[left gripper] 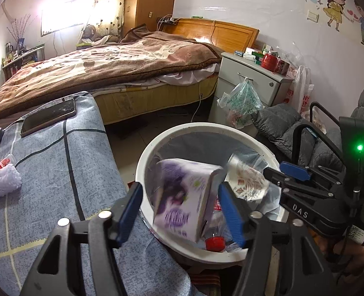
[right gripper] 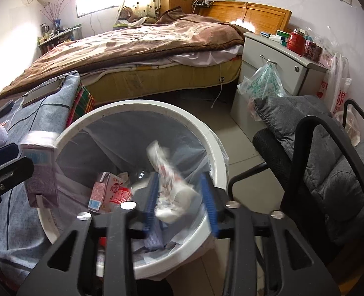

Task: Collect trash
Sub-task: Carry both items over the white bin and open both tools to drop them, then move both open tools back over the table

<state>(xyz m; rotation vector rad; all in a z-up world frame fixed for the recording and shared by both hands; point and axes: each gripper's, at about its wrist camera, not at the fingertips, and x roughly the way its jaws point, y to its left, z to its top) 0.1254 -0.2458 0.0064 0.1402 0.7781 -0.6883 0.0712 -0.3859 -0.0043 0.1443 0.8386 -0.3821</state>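
While both grippers hang over the white trash bin [right gripper: 214,153], the left gripper [left gripper: 180,208] has its jaws apart with the purple carton [left gripper: 187,197] loose between them, tilted and blurry (mid-drop, I'd guess). Right gripper [right gripper: 182,201] is spread too, crumpled wrapper [right gripper: 168,185] just off its left pad, bin directly below both.

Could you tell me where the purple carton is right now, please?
In the left wrist view, the purple carton sits between the open left tool's fingers, over the white bin, beside the blue-covered table.
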